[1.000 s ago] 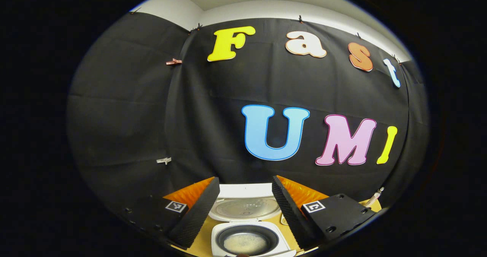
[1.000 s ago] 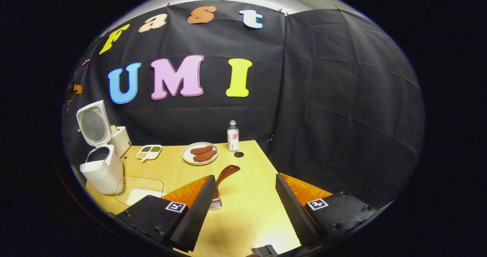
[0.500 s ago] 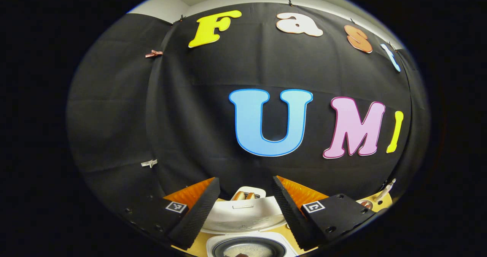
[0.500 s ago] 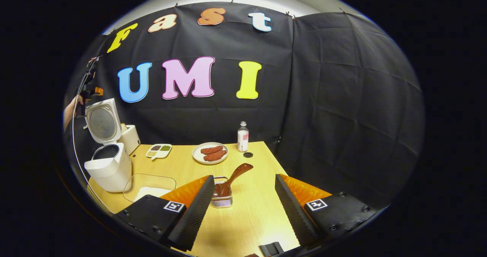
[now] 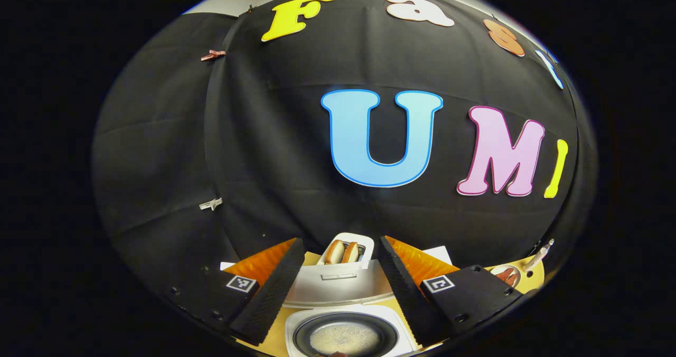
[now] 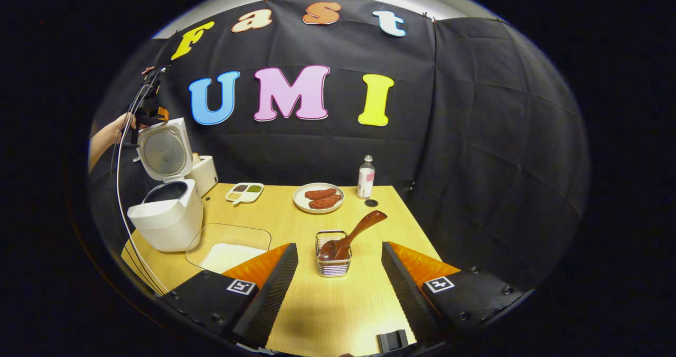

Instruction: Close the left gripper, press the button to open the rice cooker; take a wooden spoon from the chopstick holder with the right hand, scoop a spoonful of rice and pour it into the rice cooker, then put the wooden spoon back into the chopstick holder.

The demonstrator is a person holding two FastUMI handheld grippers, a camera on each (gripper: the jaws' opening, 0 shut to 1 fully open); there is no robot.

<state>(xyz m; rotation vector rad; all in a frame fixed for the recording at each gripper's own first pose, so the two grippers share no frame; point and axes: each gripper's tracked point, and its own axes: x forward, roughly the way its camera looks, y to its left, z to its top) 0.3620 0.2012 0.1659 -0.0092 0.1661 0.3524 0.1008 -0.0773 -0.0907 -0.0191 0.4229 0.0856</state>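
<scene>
We hold the left hand-held gripper [image 5: 340,285] high with its jaws apart, and the right hand-held gripper [image 6: 340,288] lower, level, jaws likewise spread wide.

The left gripper view hangs close above the open cooker [image 5: 346,336], facing the booth wall. The right gripper view looks from the worktop's [image 6: 338,304] near edge across its whole length. Both views share the cooker [image 6: 166,217].

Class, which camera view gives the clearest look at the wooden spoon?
The right gripper view: the wooden spoon stands whole in the chopstick holder, bowl down and handle leaning right. The left gripper view looks down into the open rice cooker instead.
</scene>
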